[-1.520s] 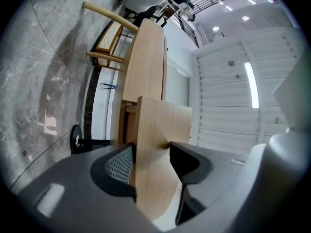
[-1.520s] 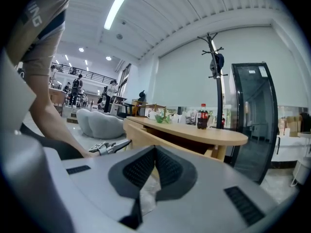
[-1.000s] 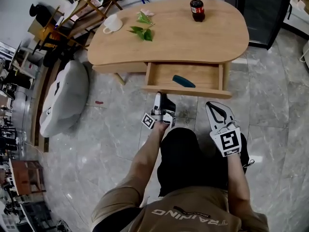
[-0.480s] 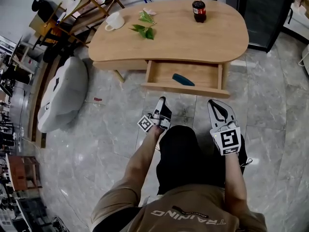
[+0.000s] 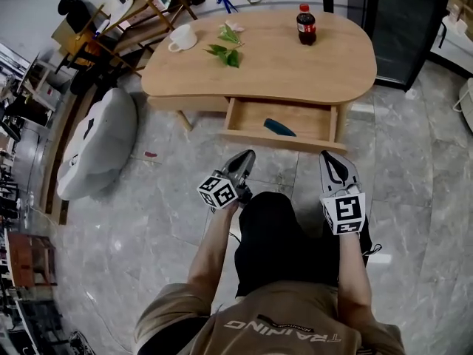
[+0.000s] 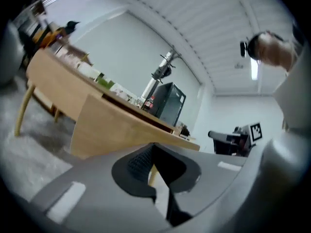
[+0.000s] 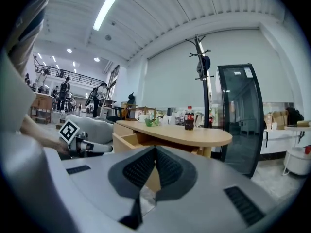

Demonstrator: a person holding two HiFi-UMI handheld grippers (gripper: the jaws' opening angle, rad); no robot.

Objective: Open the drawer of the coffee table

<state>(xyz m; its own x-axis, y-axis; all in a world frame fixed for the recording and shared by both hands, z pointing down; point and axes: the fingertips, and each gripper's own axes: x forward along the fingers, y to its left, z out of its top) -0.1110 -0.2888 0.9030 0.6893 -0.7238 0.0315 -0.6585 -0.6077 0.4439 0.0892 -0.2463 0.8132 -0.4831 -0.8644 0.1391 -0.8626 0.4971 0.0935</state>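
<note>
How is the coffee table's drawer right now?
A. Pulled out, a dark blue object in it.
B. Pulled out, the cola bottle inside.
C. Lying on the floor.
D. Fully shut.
A: the head view shows the drawer pulled out of the coffee table, a dark blue object lying in it; the cola bottle stands on top.

This looks like a big open work hall with a living-room corner staged inside it, not a real home. The wooden coffee table point(image 5: 295, 58) stands on a polished grey stone floor point(image 5: 148, 220), with a grey beanbag point(image 5: 96, 143) off its left end. Behind the table rise a coat stand point(image 7: 203, 67) and a tall glass-door cabinet point(image 7: 239, 115). High over the table runs a ribbed white ceiling point(image 7: 160, 13) with strip lights point(image 7: 108, 8). Far beyond the table's left end, people point(image 7: 63, 93) stand near a railed gallery point(image 7: 73, 74).
</note>
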